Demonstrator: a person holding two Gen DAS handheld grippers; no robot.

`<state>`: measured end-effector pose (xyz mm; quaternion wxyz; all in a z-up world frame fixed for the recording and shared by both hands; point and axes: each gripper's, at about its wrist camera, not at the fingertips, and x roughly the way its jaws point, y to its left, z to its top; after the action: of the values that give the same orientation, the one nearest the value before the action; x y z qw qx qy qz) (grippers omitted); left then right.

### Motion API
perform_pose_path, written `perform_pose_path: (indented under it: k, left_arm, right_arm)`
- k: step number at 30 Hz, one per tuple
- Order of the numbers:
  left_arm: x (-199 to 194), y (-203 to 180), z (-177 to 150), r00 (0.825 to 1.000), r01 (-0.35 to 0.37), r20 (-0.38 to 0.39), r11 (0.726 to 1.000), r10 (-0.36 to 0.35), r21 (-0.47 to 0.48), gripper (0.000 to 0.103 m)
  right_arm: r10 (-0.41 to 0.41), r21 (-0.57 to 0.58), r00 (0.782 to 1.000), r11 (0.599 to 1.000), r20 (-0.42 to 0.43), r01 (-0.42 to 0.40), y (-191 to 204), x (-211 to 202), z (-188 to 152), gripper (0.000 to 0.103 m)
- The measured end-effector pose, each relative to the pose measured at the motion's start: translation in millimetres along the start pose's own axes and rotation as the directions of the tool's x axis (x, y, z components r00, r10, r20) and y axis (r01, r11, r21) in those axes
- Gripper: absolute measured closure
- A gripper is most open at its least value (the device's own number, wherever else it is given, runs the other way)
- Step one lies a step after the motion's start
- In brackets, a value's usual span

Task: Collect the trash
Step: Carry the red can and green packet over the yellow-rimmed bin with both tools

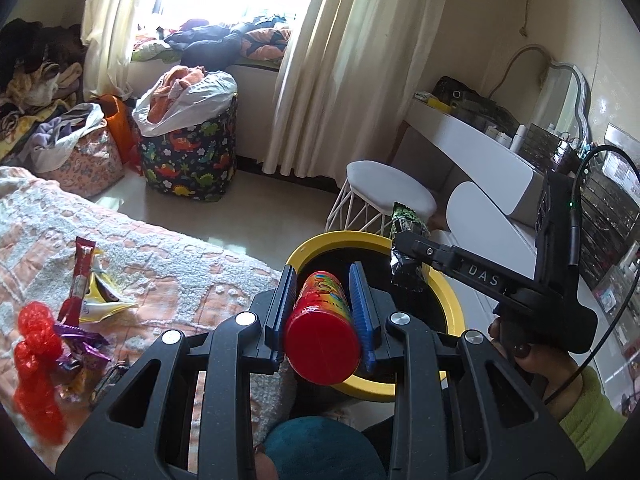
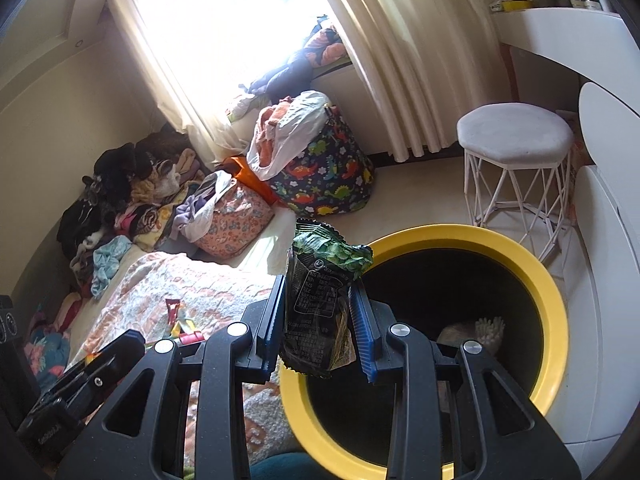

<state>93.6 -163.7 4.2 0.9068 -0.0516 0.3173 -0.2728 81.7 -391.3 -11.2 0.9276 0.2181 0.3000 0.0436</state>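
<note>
Beside bed (image 1: 168, 256), over yellow-rimmed bin (image 2: 552, 292), left gripper (image 1: 322, 280) clamps red-lidded snack can (image 1: 322, 320); right gripper (image 2: 318, 292) pinches green snack bag (image 2: 320, 292)

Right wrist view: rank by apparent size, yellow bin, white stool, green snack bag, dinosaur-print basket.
1. yellow bin
2. dinosaur-print basket and white stool: look alike, not ranked
3. green snack bag, though nearness to the camera enlarges it; right gripper holds it.
</note>
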Motion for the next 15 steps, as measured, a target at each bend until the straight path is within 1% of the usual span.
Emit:
perform_pose_path:
  k: [7,15]
  left_arm:
    - [16.5,-8.4,-6.4,0.999,0.031,-0.032,1.0,-0.03,0.006,0.082]
    - [38.7,-16.0,-18.3,0.994,0.063,-0.088,0.998,-0.062,0.004,0.082]
  right_arm:
    - [-0.046,0.038,0.999,0.998,0.014,0.046,-21.0,-0.5,2.6,0.073]
    - [-0.097,0.079,0.995,0.992,0.005,0.096,-42.1,4.4,0.0,0.073]
